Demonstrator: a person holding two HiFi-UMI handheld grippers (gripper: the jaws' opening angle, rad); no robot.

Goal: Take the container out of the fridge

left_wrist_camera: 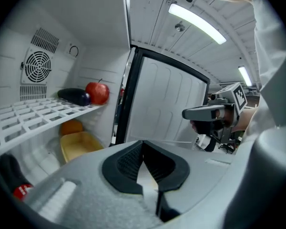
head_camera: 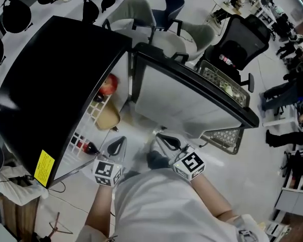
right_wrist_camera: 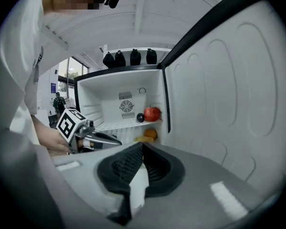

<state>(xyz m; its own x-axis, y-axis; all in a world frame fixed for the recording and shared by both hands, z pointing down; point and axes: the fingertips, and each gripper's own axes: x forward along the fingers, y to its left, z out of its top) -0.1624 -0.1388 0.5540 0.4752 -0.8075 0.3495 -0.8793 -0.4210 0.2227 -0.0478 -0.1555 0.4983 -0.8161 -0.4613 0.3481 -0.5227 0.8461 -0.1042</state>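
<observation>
The yellow container (head_camera: 107, 119) sits on the fridge's lower level, under the white wire shelf (left_wrist_camera: 33, 116). In the left gripper view the container (left_wrist_camera: 81, 144) has an orange (left_wrist_camera: 71, 127) behind it. The right gripper view shows the container (right_wrist_camera: 142, 139) far off, low in the fridge. My left gripper (head_camera: 116, 146) hovers outside the fridge opening, shut and empty, short of the container. My right gripper (head_camera: 166, 141) hangs beside it near the open door (head_camera: 187, 100), also shut with nothing held. Each gripper sees the other: the right gripper (left_wrist_camera: 205, 112), the left gripper (right_wrist_camera: 105, 140).
A red apple (left_wrist_camera: 97, 92) and a dark eggplant (left_wrist_camera: 74, 96) lie on the wire shelf. A dark bottle with a red label (left_wrist_camera: 14, 178) stands at the fridge's lower left. The black fridge body (head_camera: 55, 74) lies left; office chairs (head_camera: 242, 39) stand behind the door.
</observation>
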